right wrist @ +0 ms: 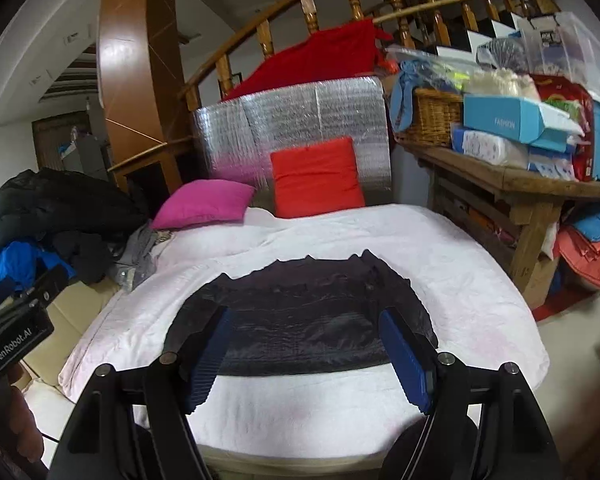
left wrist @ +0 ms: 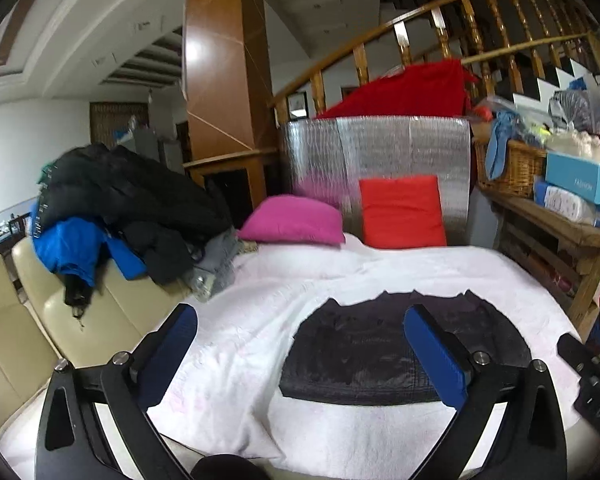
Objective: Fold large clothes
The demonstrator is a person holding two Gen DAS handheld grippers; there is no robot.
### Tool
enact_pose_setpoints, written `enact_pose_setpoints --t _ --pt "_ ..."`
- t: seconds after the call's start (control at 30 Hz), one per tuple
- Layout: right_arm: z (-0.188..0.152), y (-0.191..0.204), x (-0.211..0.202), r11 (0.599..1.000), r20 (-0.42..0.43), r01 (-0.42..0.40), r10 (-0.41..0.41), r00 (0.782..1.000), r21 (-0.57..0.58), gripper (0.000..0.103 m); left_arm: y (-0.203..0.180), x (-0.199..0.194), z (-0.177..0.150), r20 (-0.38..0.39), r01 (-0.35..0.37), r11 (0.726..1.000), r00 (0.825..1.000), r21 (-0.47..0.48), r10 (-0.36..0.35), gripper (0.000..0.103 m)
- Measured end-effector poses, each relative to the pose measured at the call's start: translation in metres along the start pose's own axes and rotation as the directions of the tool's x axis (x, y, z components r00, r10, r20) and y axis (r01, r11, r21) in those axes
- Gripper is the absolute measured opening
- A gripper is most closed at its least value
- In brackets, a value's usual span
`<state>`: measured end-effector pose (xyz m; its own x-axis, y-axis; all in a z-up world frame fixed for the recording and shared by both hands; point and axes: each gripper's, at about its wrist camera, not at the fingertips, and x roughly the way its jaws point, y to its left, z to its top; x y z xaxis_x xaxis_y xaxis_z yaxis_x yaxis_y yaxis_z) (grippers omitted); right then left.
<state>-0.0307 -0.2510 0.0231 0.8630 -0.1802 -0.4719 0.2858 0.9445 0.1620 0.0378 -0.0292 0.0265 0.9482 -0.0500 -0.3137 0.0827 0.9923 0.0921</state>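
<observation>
I have both grippers up and back from the bed, looking down across the white blanket (left wrist: 236, 344). The left gripper (left wrist: 300, 344) stands with its jaws wide apart and nothing between them; the right gripper (right wrist: 304, 354) is also apart, a little narrower, and likewise empty. The dark garment (right wrist: 300, 320) lies flat in the middle of the blanket as a compact, roughly rectangular shape, its far edge a bit ragged, clear of the pink pillow (left wrist: 294, 220) and the red cushion (left wrist: 402, 212) at the head.

I judge this piece folded, or nearly so, and released (neither gripper touches it). The next step, as I read it, is either one last fold or fetching another item from the pile of dark and blue jackets (left wrist: 112, 208) on the cream sofa (left wrist: 32, 320) to my left. That calls for swinging a gripper over, coming down on an edge and closing on a single layer.
</observation>
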Motion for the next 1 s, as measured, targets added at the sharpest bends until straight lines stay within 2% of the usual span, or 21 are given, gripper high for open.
enact_pose_setpoints --t 0.17,0.3,0.7,1.0 --pt "-0.003 0.013 -0.031 1.000 0.019 -0.005 0.005 1.000 -0.029 0.078 0.005 -0.029 0.002 -0.001 0.002 1.000 1.000 -0.015 -0.002 0.103" --pt "-0.006 0.019 -0.039 0.999 0.014 -0.013 0.014 1.000 -0.032 0.078 0.007 -0.047 0.000 0.018 -0.019 1.000 1.000 -0.005 0.019 0.103" --pt "-0.009 0.022 -0.039 1.000 0.010 0.004 -0.004 1.000 -0.029 0.078 0.016 -0.051 -0.001 -0.002 -0.019 0.999 1.000 -0.030 0.018 0.103" --pt "-0.010 0.020 -0.036 1.000 0.003 0.014 -0.014 1.000 -0.020 0.078 0.012 -0.051 -0.002 -0.003 -0.018 1.000 1.000 -0.013 0.018 0.103"
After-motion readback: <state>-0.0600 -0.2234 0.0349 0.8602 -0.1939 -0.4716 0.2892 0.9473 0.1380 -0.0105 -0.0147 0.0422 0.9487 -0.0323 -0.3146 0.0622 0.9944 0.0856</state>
